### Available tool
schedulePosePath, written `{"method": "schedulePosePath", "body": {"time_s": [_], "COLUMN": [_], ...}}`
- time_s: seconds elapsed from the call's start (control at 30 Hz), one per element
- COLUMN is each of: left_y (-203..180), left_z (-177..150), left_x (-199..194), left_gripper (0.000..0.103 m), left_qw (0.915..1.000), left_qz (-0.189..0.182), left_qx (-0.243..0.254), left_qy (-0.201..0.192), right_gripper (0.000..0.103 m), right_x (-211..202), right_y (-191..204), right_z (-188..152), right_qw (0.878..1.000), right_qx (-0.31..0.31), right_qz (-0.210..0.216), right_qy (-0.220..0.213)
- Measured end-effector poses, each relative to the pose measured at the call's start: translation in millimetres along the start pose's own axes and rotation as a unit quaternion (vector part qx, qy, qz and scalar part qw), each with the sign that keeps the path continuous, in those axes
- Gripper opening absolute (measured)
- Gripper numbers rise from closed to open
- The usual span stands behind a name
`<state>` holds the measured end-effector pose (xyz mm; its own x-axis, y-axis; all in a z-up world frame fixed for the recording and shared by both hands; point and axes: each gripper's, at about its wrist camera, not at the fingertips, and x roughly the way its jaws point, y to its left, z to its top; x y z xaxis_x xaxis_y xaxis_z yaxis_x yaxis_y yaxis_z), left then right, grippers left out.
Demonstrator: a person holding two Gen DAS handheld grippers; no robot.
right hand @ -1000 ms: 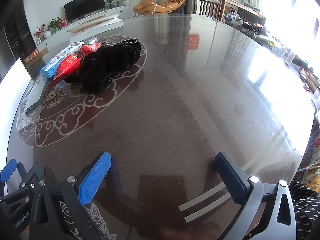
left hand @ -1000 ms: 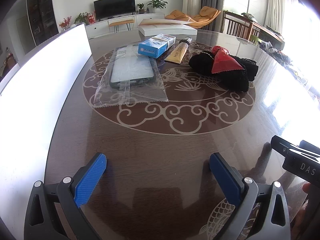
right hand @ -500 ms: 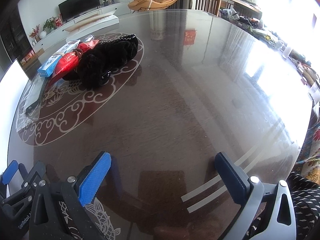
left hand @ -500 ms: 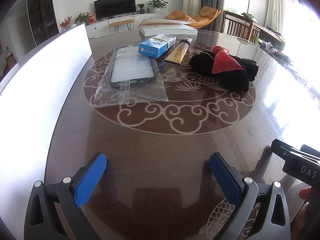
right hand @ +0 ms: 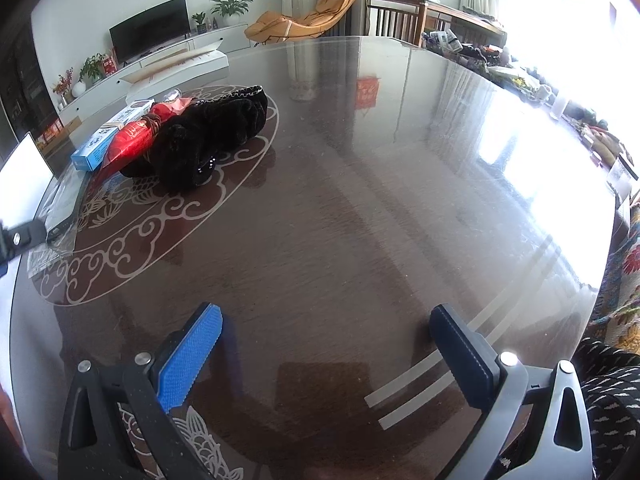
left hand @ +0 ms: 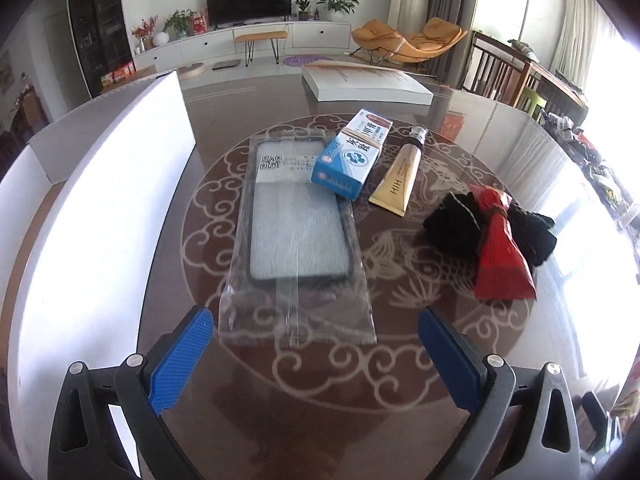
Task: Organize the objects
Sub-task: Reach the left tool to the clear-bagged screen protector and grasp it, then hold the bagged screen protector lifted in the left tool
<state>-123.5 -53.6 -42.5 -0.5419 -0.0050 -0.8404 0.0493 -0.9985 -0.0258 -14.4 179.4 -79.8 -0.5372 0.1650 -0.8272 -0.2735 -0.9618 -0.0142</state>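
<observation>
On the round dark table (left hand: pixel 400 420) lie a phone case in a clear plastic bag (left hand: pixel 298 240), a blue and white box (left hand: pixel 352 154) resting on the bag's far corner, a gold tube (left hand: pixel 402 176), and a black fabric bundle (left hand: pixel 452 226) with a red packet (left hand: pixel 500 260) on it. My left gripper (left hand: pixel 316 354) is open just short of the bag's near edge, nothing between its fingers. My right gripper (right hand: pixel 324 356) is open over bare table. From there the black bundle (right hand: pixel 216 132), red packet (right hand: pixel 134 140) and blue box (right hand: pixel 108 136) sit far left.
A tall white board (left hand: pixel 104 208) stands along the table's left edge. A flat white box (left hand: pixel 368 86) lies at the table's far side. Chairs and a cluttered sideboard (right hand: pixel 460 40) stand beyond the table at the right. A patterned sleeve (right hand: pixel 612 396) shows at the lower right.
My left gripper has moved forward, so the bagged phone case now lies right ahead of its fingertips. My right gripper shifted slightly. Both stay open.
</observation>
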Motion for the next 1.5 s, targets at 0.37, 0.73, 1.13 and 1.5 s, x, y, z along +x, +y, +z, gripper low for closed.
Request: {"method": "schedulePosePath", "body": {"time_s": [0.37,0.73,1.13,1.5], "left_y": [11.1,9.0,1.6,10.5], "left_z": [66.2,23.5,-96.2,-97.1], "left_x": [87.1,55.1,-22.9,-14.6], "left_gripper": [0.103,0.075,0.075,0.103], "left_qw": [0.9987,0.9985,0.9992,0.9984], "left_qz": [0.023,0.044,0.035,0.043], "left_qx": [-0.007,-0.032,-0.014,-0.034], "left_qy": [0.045,-0.006,-0.014,-0.018], "right_gripper": [0.103,0.103,0.103,0.103], "right_x": [0.0,0.9,0.7,0.7], "right_y": [0.1,-0.4,-0.7,-0.7], "right_z": [0.5,1.3,1.8,2.0], "right_qw": [1.0,1.0,1.0,1.0], "right_qx": [-0.001,-0.002,-0.004,-0.005], "right_qz": [0.001,0.002,0.004,0.004], "right_qy": [-0.002,-0.005,-0.004,-0.005]}}
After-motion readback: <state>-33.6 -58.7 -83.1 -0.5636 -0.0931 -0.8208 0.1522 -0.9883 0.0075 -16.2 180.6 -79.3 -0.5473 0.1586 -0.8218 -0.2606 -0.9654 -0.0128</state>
